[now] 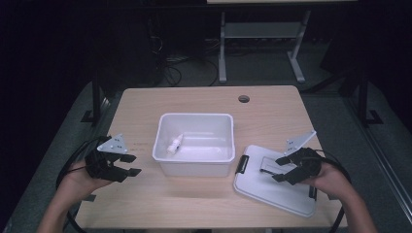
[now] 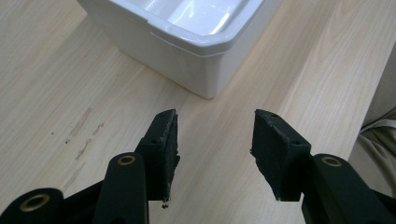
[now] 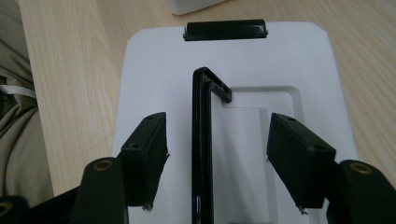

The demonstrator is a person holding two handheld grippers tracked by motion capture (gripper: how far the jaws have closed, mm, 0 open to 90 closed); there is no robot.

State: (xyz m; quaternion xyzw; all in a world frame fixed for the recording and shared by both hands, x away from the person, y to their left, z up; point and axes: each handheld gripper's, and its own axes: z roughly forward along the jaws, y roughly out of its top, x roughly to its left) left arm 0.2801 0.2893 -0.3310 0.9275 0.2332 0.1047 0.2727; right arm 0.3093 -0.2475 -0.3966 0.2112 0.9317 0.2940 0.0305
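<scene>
One glossy white plastic bin (image 1: 194, 165), rectangular with rounded corners, stands mid-table (image 1: 160, 199) on pale wood grain, holding one small white bottle (image 1: 174, 144). Right of it lies one flat white lid (image 1: 262, 187) with a black handle (image 3: 201, 140), which sits between the right gripper (image 3: 217, 154)'s spread jaws, untouched. The left gripper (image 2: 215, 154), near left, gapes empty.

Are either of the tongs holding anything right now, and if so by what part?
Nothing is held. The right tongs are open astride the raised black handle of the lid, not clamped. The left tongs are open over bare table.
</scene>
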